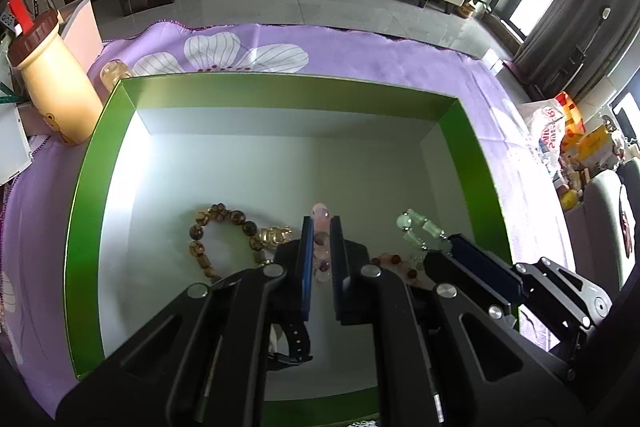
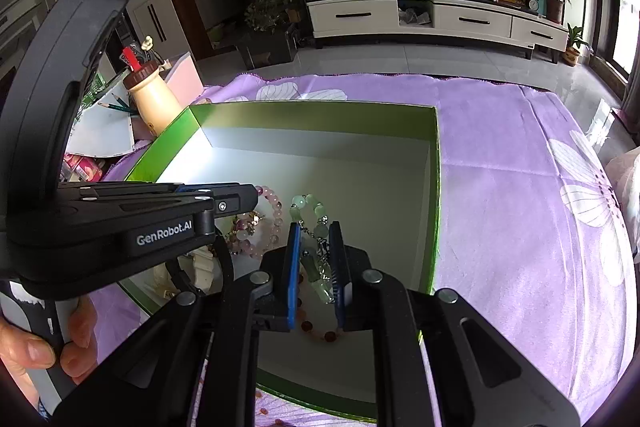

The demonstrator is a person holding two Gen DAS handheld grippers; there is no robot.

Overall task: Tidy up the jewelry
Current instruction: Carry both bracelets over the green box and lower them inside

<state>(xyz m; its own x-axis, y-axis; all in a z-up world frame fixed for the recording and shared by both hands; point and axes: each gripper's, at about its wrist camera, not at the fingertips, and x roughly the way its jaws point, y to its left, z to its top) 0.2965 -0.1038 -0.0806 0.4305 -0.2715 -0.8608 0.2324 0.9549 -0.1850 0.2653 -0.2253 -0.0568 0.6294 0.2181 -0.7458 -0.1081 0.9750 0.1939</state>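
Inside the green box [image 1: 86, 187], the left gripper [image 1: 321, 227] is clamped on a pink bracelet [image 1: 322, 251], and the right gripper [image 2: 316, 227] is clamped on a pale green bracelet [image 2: 308, 205] just beside it. A brown bracelet [image 1: 216, 227] lies left of them. The box sits on a purple cloth [image 2: 520, 187], with 1 cream bottle [image 1: 56, 95] beside it.

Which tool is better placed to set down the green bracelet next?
Right. The right tool is shut on the pale green bracelet, already over the green box. The left tool is occupied, shut on the pink bracelet beside the brown bracelet.
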